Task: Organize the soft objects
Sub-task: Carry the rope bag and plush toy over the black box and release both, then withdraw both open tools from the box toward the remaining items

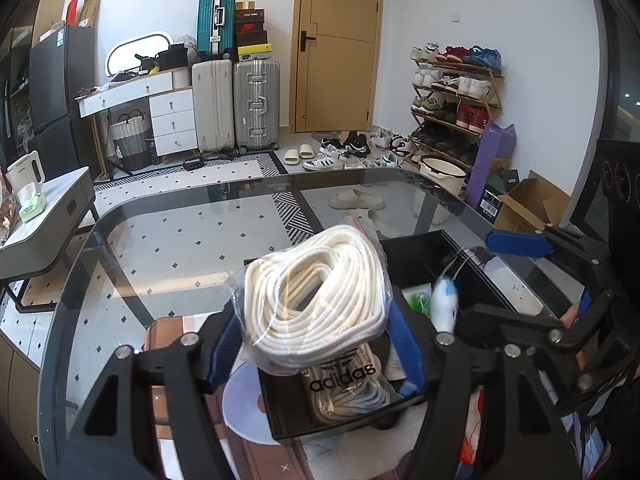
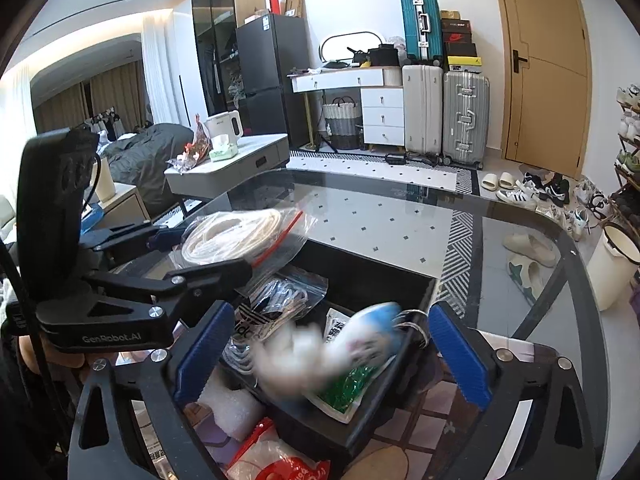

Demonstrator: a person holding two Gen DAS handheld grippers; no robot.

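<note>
My left gripper (image 1: 316, 332) is shut on a clear bag of coiled white rope (image 1: 316, 296), held above a black bin (image 1: 420, 252) on the glass table (image 1: 180, 240). The bagged rope also shows in the right wrist view (image 2: 236, 236). In the bin lie an adidas bag of laces (image 1: 344, 380) and a green packet (image 2: 344, 390). My right gripper (image 2: 332, 344) is open over the bin. A white and blue plush toy (image 2: 352, 344), blurred, is between its fingers, not gripped, above the bin.
Bubble wrap (image 2: 228, 404) and a red and white bag (image 2: 280, 464) lie beside the bin near the table's front. A side table (image 2: 240, 164) with a kettle stands to the left. Suitcases, a shoe rack (image 1: 456, 96) and shoes line the far wall.
</note>
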